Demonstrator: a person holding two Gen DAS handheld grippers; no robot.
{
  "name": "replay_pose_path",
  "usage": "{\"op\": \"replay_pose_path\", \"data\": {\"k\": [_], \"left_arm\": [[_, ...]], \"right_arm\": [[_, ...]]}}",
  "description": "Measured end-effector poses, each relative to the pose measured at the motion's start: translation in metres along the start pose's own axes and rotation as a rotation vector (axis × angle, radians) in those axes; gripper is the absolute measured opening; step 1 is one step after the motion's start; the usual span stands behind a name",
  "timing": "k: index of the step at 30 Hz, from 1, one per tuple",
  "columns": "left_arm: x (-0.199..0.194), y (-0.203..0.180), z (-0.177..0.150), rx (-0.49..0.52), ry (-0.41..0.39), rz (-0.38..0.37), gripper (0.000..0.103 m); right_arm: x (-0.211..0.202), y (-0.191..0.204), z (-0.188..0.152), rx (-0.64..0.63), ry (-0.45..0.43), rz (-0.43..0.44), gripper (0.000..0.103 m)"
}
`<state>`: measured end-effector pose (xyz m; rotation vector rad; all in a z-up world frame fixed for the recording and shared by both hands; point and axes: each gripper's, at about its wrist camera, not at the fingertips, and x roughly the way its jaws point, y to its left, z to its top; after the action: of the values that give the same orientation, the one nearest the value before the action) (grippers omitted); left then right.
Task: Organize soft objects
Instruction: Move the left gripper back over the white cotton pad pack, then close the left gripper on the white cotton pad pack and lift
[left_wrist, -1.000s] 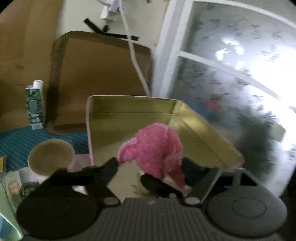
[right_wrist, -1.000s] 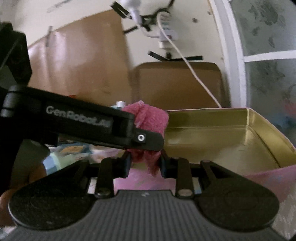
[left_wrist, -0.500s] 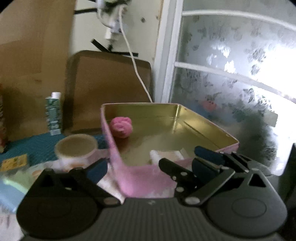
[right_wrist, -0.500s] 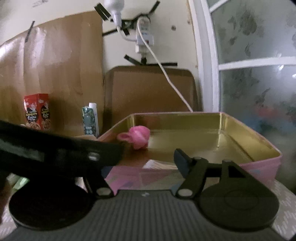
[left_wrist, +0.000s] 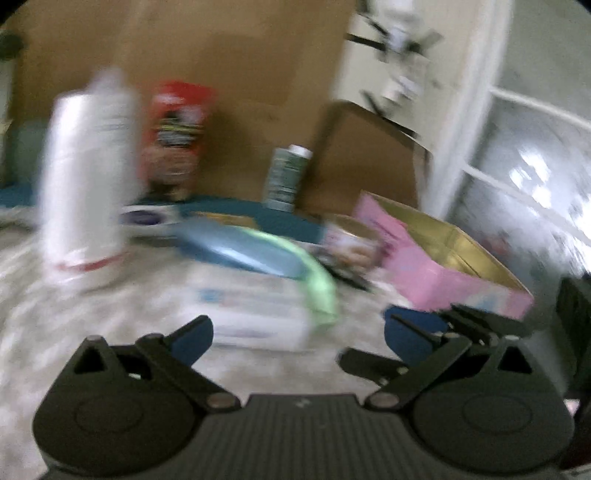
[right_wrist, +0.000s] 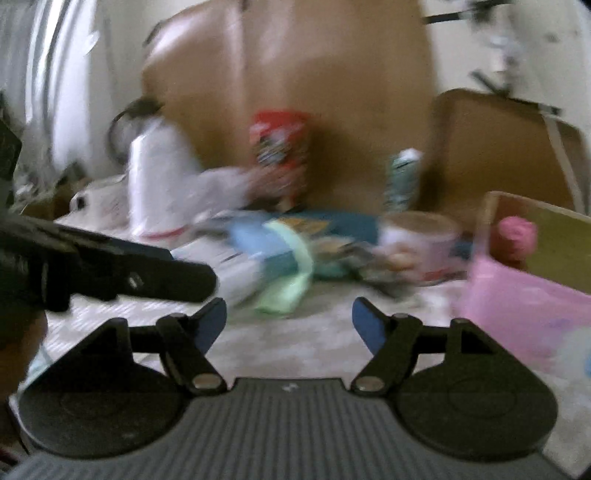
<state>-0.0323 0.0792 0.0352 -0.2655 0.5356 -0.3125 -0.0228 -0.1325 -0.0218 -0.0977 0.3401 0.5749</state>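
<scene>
Both views are blurred by motion. The pink tin box (left_wrist: 439, 273) with a gold inside stands at the right; it also shows in the right wrist view (right_wrist: 524, 306). A pink soft ball (right_wrist: 515, 232) lies inside it at the near left corner. A pale green and blue soft cloth (left_wrist: 295, 266) lies on the patterned table in the middle, also in the right wrist view (right_wrist: 291, 269). My left gripper (left_wrist: 295, 328) is open and empty, short of the cloth. My right gripper (right_wrist: 290, 319) is open and empty, in front of the cloth. The left gripper's body crosses the right wrist view at left.
A white bottle (left_wrist: 88, 173), a red snack box (left_wrist: 177, 136) and a small green carton (left_wrist: 286, 173) stand at the back against brown cardboard. A cup (right_wrist: 421, 236) stands left of the tin. A flat white pack (left_wrist: 255, 314) lies near the left gripper.
The pink ball was let go in the tin. Both grippers opened, pulled back out of the tin and swung left toward the clutter on the table.
</scene>
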Motion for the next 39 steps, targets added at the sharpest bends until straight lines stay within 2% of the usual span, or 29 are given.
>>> {"op": "replay_pose_path", "data": {"k": [4, 8, 12, 14, 16, 18, 22, 27, 39], "left_arm": [[0.001, 0.043, 0.011, -0.150, -0.017, 0.093, 0.099], [0.021, 0.060, 0.020, -0.213, 0.007, 0.111, 0.095], [0.049, 0.056, 0.024, -0.200, 0.053, 0.143, 0.095], [0.059, 0.051, 0.022, -0.177, 0.054, 0.176, 0.097], [0.066, 0.041, 0.015, -0.103, 0.042, 0.225, 0.103], [0.066, 0.034, 0.013, -0.068, 0.034, 0.258, 0.103], [0.064, 0.041, 0.011, -0.095, 0.032, 0.244, 0.103], [0.063, 0.037, 0.010, -0.079, 0.020, 0.268, 0.103], [0.062, 0.040, 0.011, -0.089, 0.014, 0.269, 0.103]], "right_arm": [[0.018, 0.022, 0.010, -0.059, 0.033, 0.040, 0.079], [0.039, 0.037, 0.017, -0.082, 0.073, 0.057, 0.080], [0.063, 0.037, 0.016, -0.052, 0.173, 0.043, 0.082], [0.063, 0.034, 0.016, -0.034, 0.170, 0.061, 0.085], [0.061, 0.035, 0.014, -0.036, 0.168, 0.063, 0.086], [0.060, 0.037, 0.013, -0.045, 0.169, 0.059, 0.088], [0.056, 0.037, 0.010, -0.041, 0.169, 0.063, 0.090], [0.060, 0.035, 0.012, -0.025, 0.162, 0.056, 0.090], [0.060, 0.034, 0.011, 0.007, 0.147, 0.019, 0.090]]}}
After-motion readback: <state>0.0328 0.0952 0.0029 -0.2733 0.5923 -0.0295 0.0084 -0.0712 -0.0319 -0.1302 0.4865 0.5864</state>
